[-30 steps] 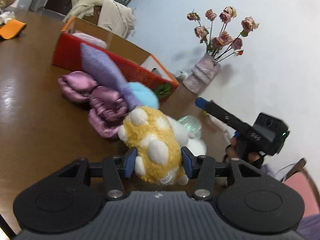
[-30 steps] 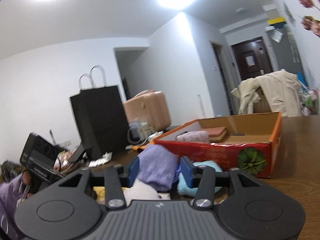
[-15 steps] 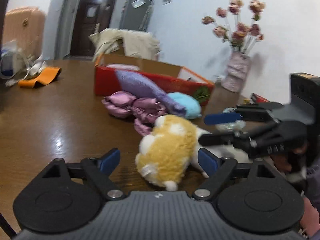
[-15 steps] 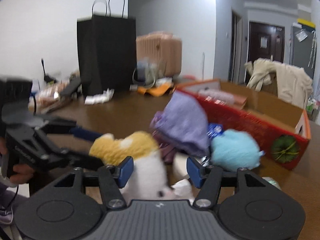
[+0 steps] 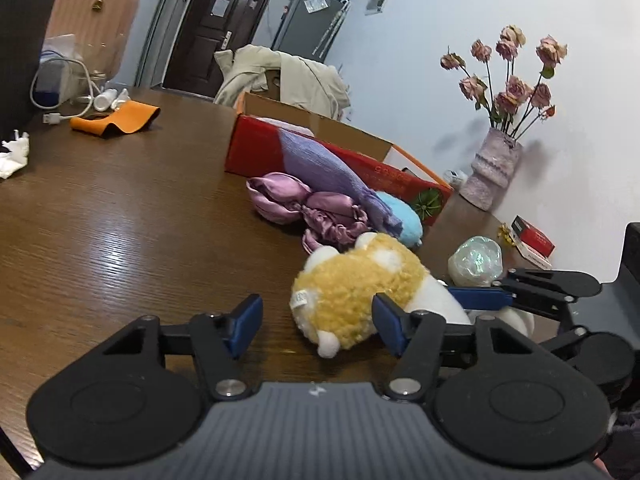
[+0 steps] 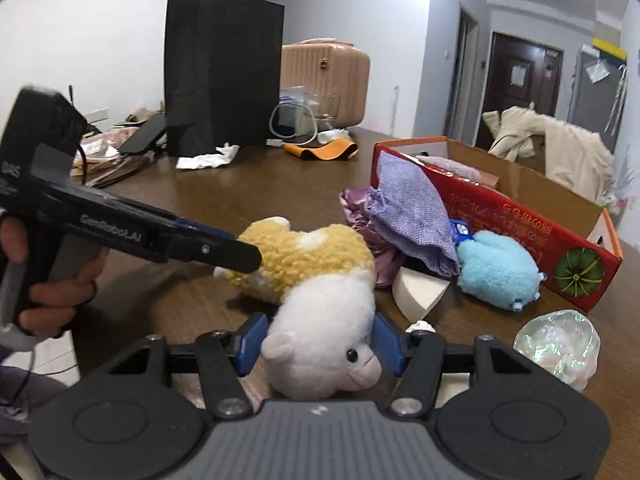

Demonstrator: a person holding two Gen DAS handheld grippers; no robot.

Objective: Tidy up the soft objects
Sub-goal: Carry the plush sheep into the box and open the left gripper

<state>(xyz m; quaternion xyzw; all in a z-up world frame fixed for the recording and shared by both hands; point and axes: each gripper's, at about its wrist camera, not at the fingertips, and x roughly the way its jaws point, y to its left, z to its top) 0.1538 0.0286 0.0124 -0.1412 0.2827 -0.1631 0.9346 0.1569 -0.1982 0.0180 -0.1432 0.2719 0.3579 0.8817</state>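
A plush toy with a yellow back (image 5: 356, 292) and a white head (image 6: 324, 332) lies on the brown table (image 5: 120, 232). My left gripper (image 5: 318, 322) has closing jaws. The toy's rear sits between them against the right pad, and a gap shows at the left pad. From the other side, my right gripper (image 6: 318, 344) is closing with both pads against the white head. A purple knit cloth (image 6: 412, 208), pink satin fabric (image 5: 296, 204) and a light blue plush (image 6: 500, 264) lie by a red cardboard box (image 6: 520, 216).
An iridescent crumpled wad (image 6: 560, 344) and a white wedge (image 6: 418, 290) lie near the toy. A vase of dried roses (image 5: 494, 172) and a small red box (image 5: 534, 238) stand by the wall. A black paper bag (image 6: 224, 72) and an orange cloth (image 5: 116, 118) sit farther off.
My left gripper let go of the yellow plush, opened wide, then narrowed again. My right gripper swung away from the purple cloth and came down around the toy's white head.
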